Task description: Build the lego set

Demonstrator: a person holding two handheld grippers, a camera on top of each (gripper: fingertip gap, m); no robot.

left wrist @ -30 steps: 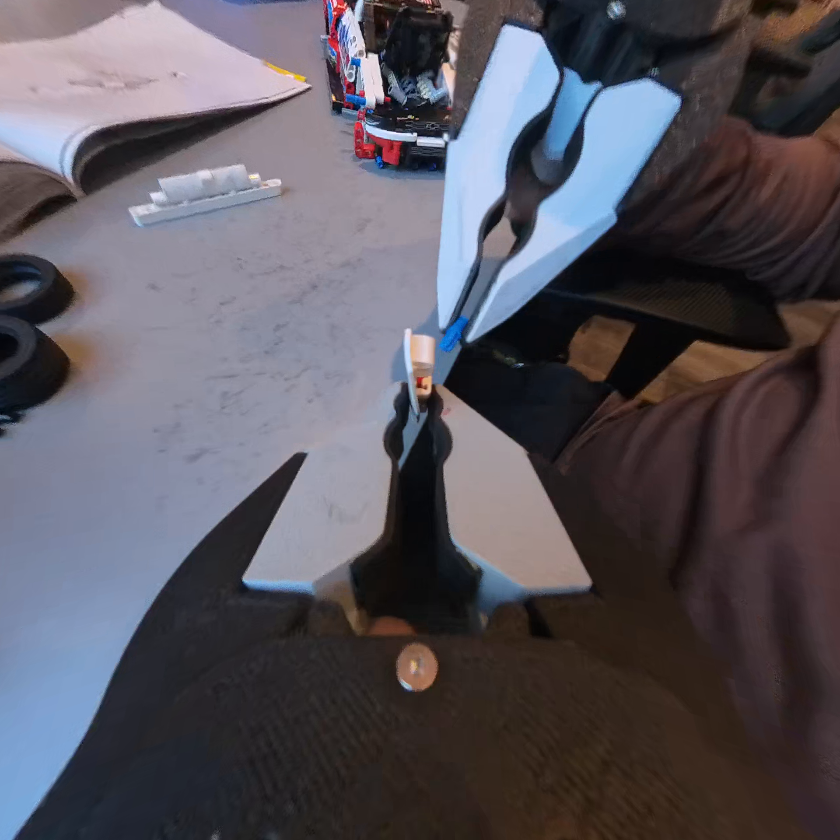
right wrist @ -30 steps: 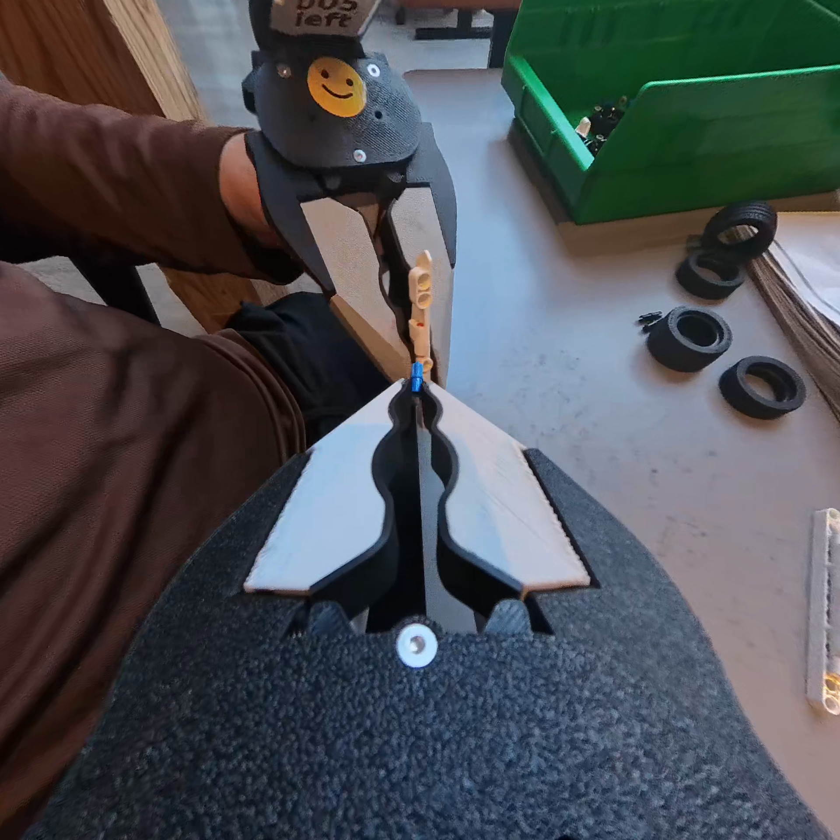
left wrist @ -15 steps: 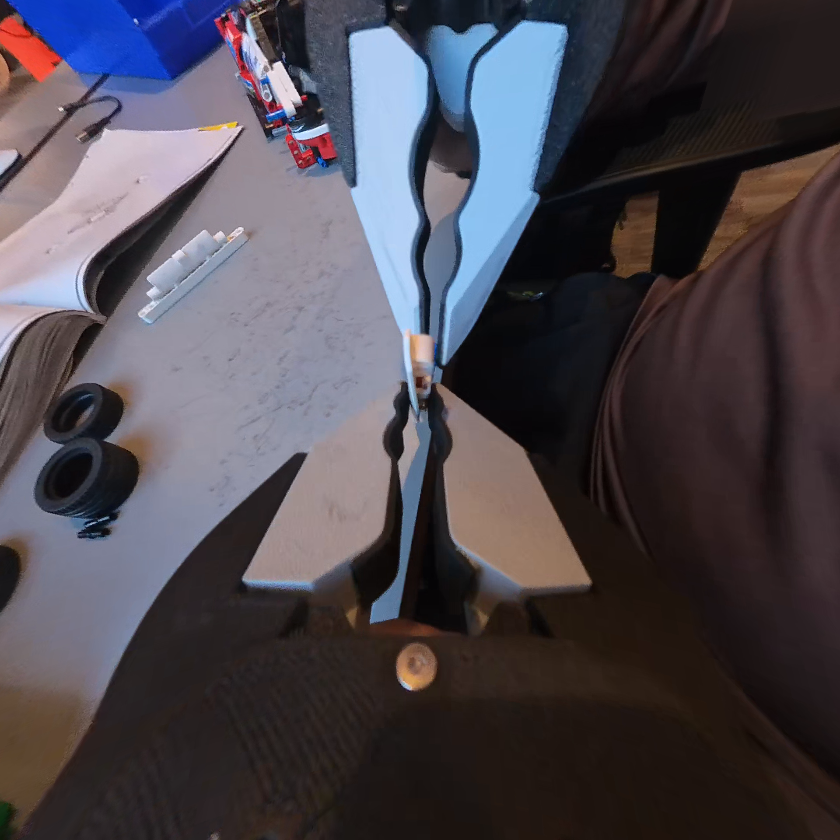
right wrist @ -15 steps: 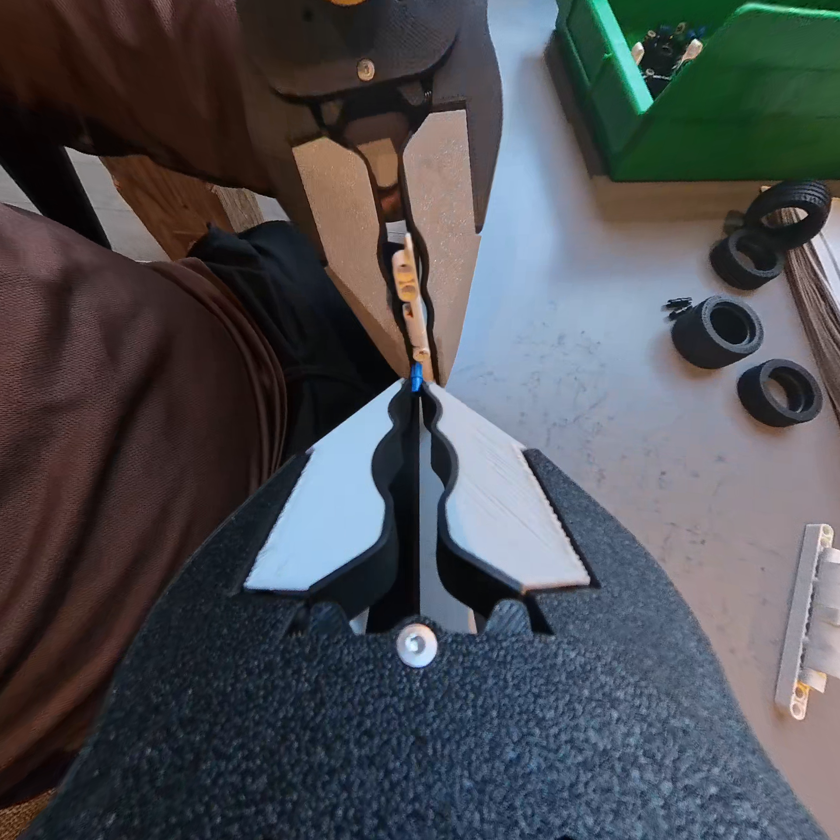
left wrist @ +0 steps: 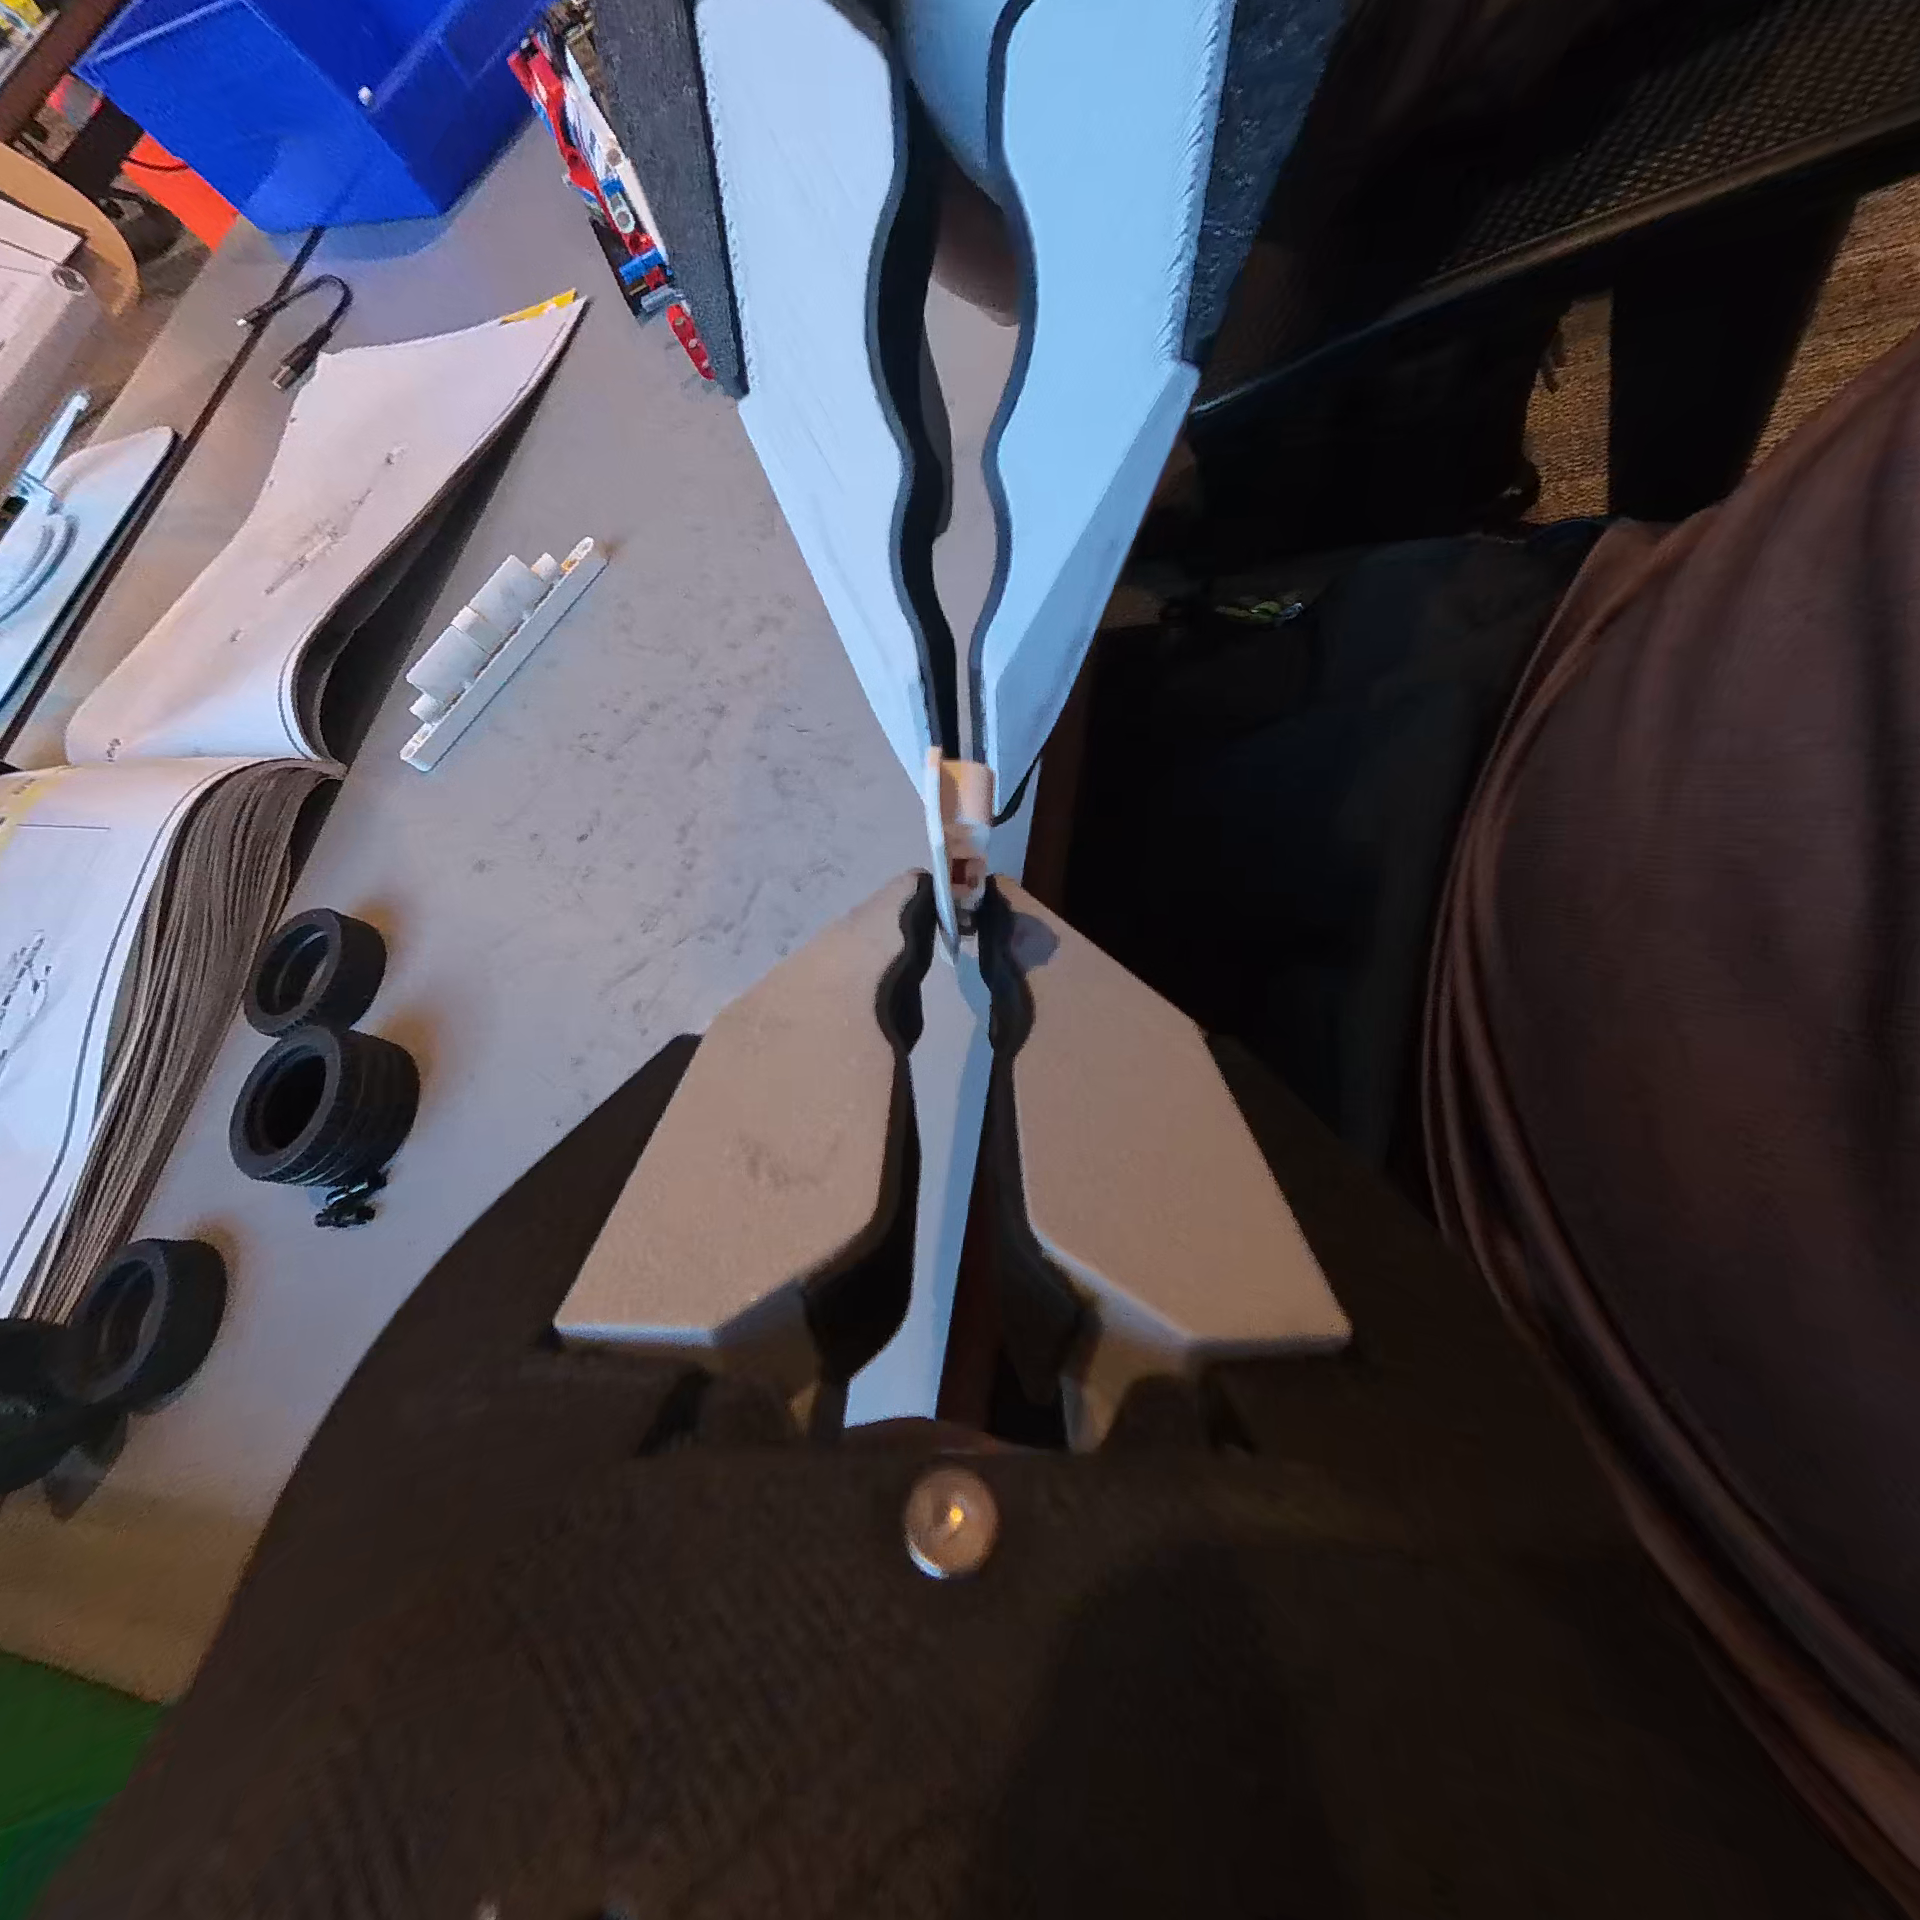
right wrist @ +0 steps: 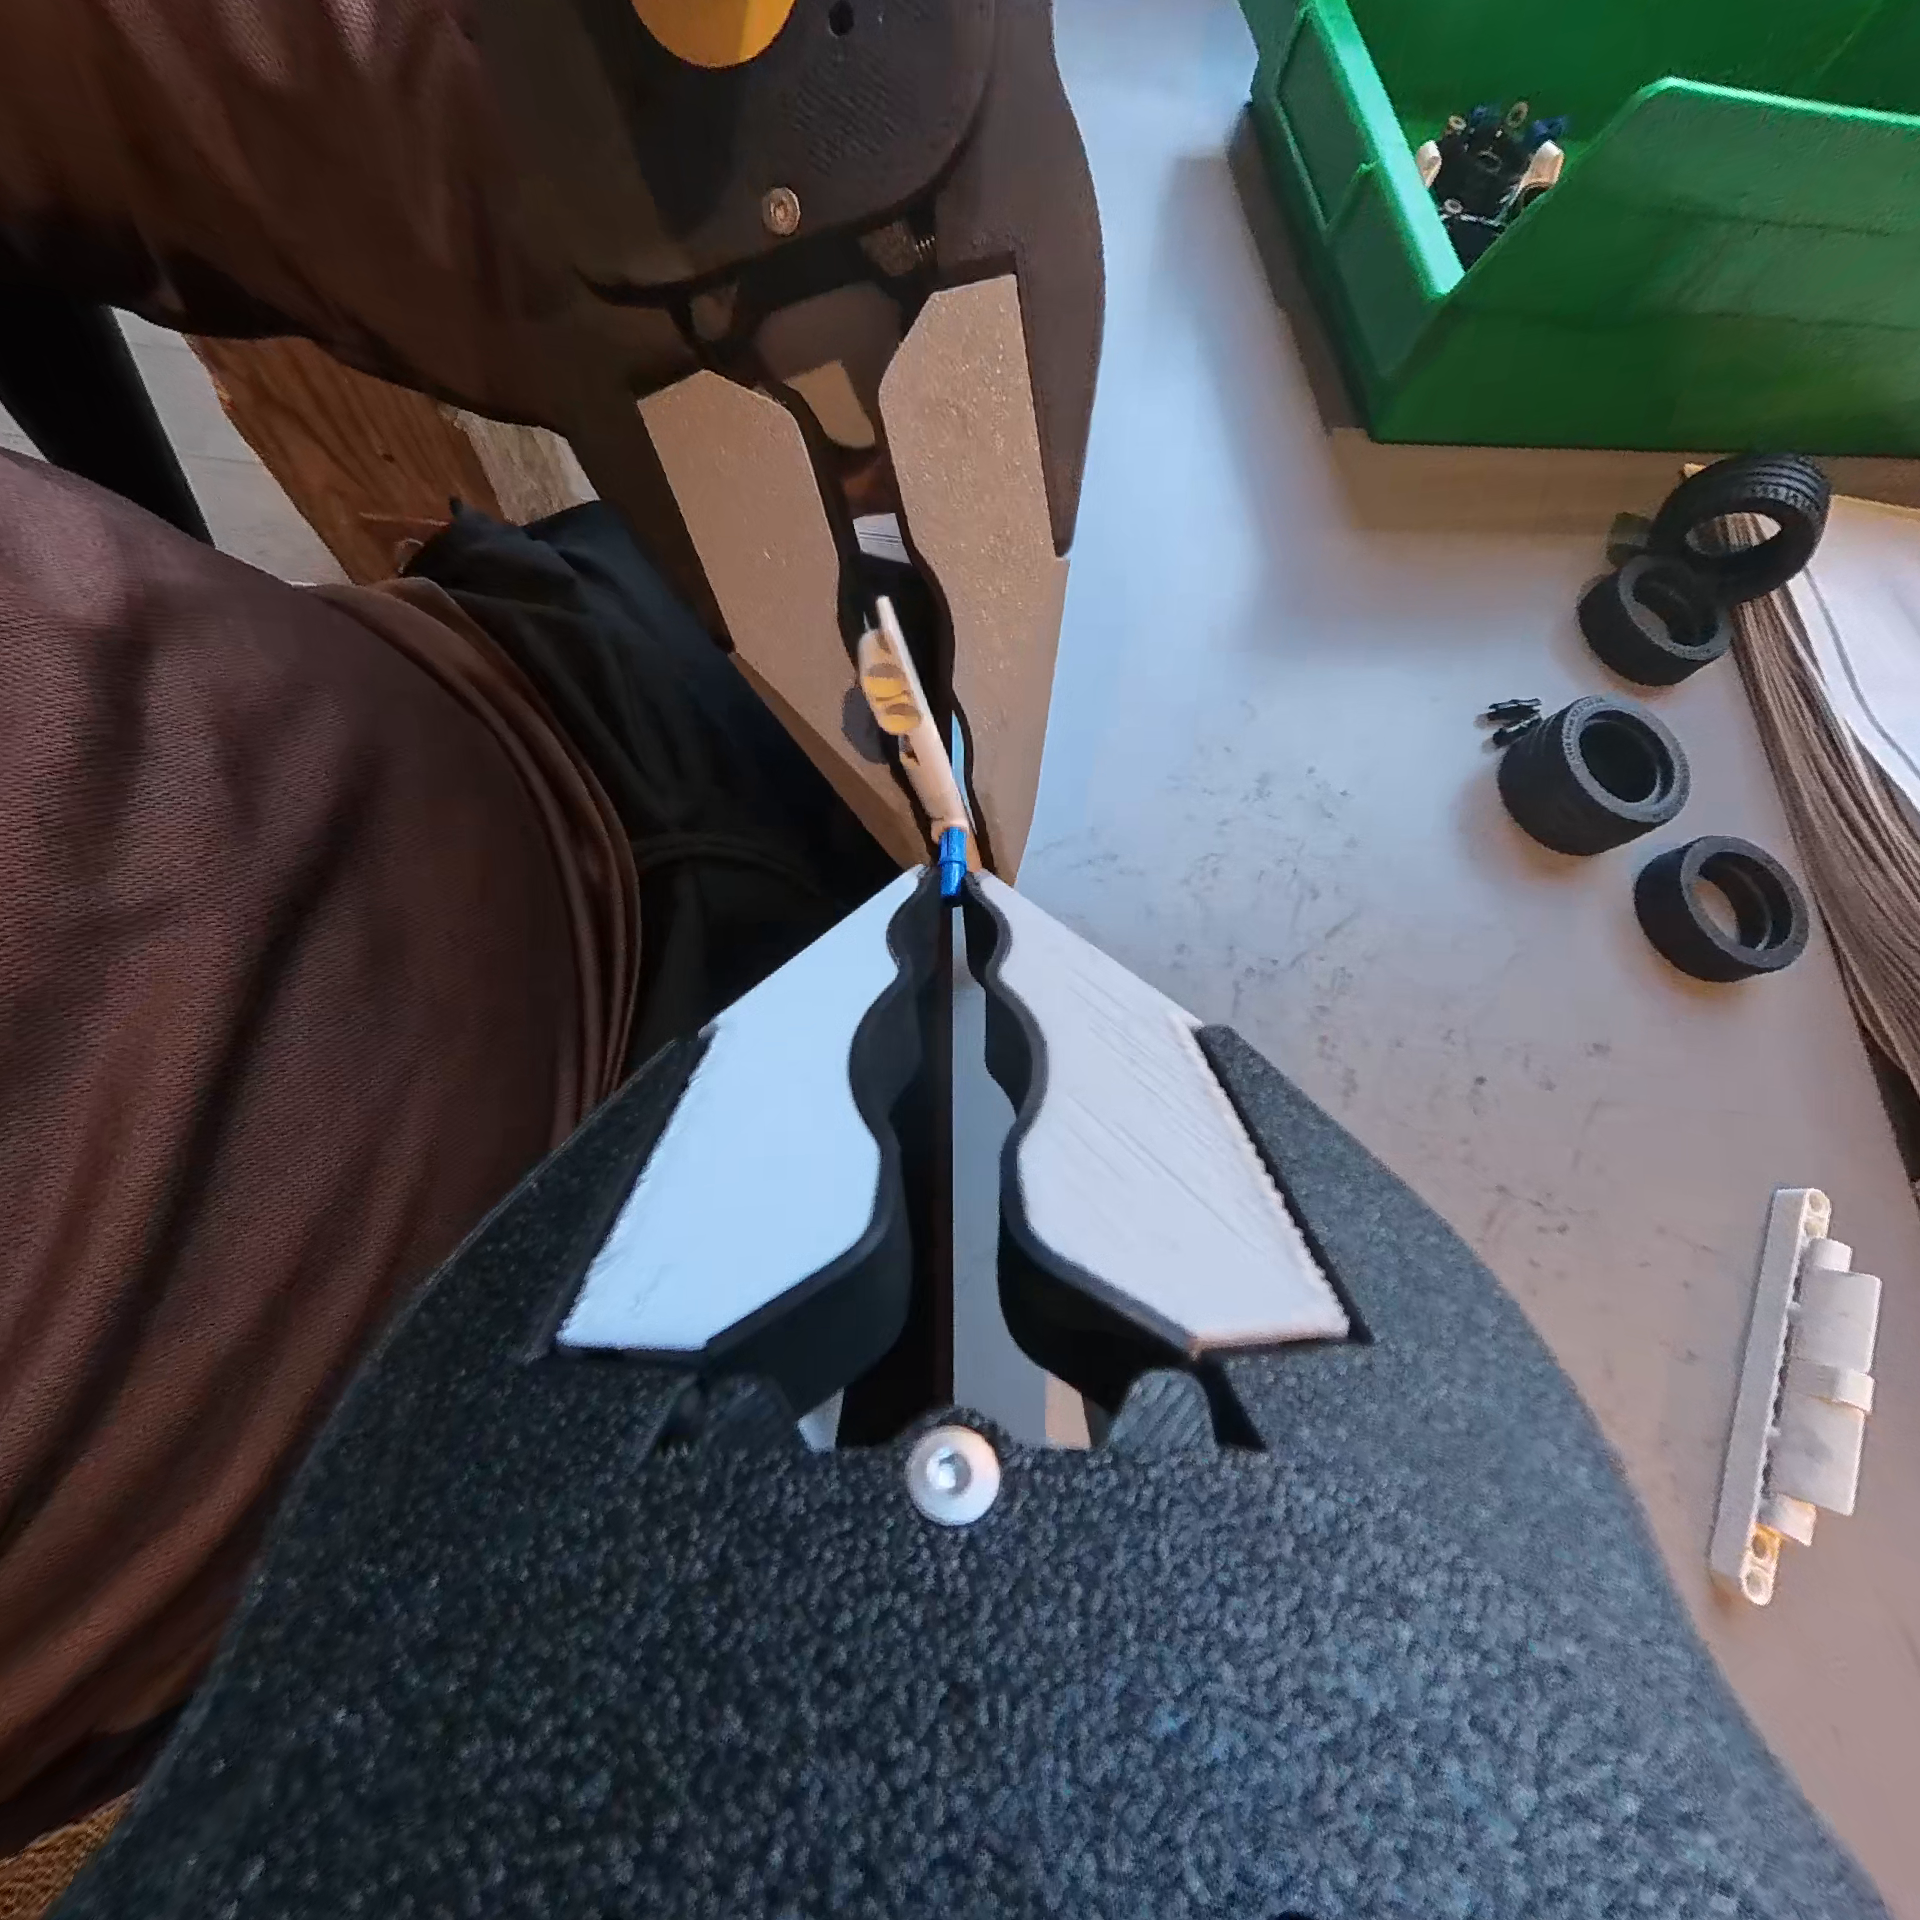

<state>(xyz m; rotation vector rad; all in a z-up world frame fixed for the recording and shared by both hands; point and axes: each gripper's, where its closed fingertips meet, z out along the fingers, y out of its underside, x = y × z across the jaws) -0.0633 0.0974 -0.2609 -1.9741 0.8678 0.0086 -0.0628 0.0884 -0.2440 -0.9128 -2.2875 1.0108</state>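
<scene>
My left gripper (left wrist: 956,909) is shut on a small white lego connector piece (left wrist: 961,821), which sticks up out of its tips. My right gripper (right wrist: 951,883) is shut on a short blue pin (right wrist: 951,862). The two grippers face each other tip to tip over the table's near edge. In the right wrist view the blue pin's far end meets the end of the white piece (right wrist: 914,727) held in the left gripper (right wrist: 971,852). In the left wrist view the right gripper (left wrist: 961,748) comes down from above and its tips touch the white piece; the pin is hidden there.
A grey table (left wrist: 644,831) holds an open instruction book (left wrist: 156,831), several black tyres (left wrist: 322,1101) (right wrist: 1600,774), a long white lego sub-assembly (left wrist: 509,644) (right wrist: 1797,1382), a partly built red and white model (left wrist: 613,197), a blue bin (left wrist: 301,114) and a green bin (right wrist: 1662,260). A person's brown sleeve (right wrist: 260,935) is close by. My left and right fingertips are right by each other.
The grippers have come together tip to tip: a second ago the blue pin stood apart from the white piece, now it meets it. Both views have swung and moved closer.
</scene>
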